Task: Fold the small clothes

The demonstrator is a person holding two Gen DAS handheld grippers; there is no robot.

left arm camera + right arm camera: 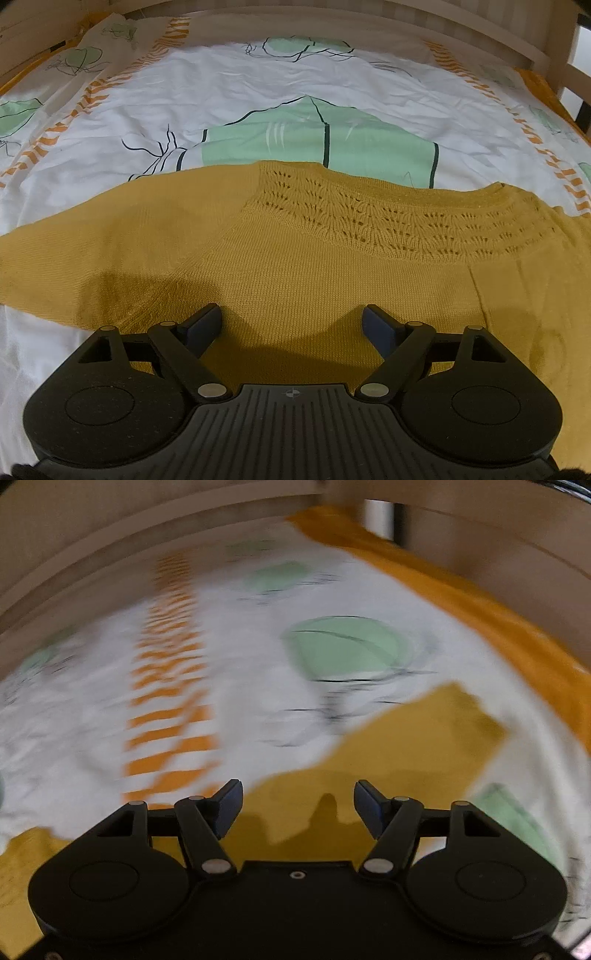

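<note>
A mustard-yellow knitted sweater [295,251] lies flat on the bed, its openwork yoke toward the right and one sleeve stretching left. My left gripper [291,326] hovers open just above the sweater's body, nothing between its fingers. In the blurred right wrist view, a sleeve of the same yellow sweater [406,746] lies spread on the sheet. My right gripper [298,805] stands open over the near end of that sleeve, with no cloth pinched between its pads.
A white bedsheet [258,88] with green shapes, black lines and orange striped bands covers the bed. A wooden bed frame [369,26] runs along the far side and the right. An orange cloth edge [461,602] borders the sheet on the right.
</note>
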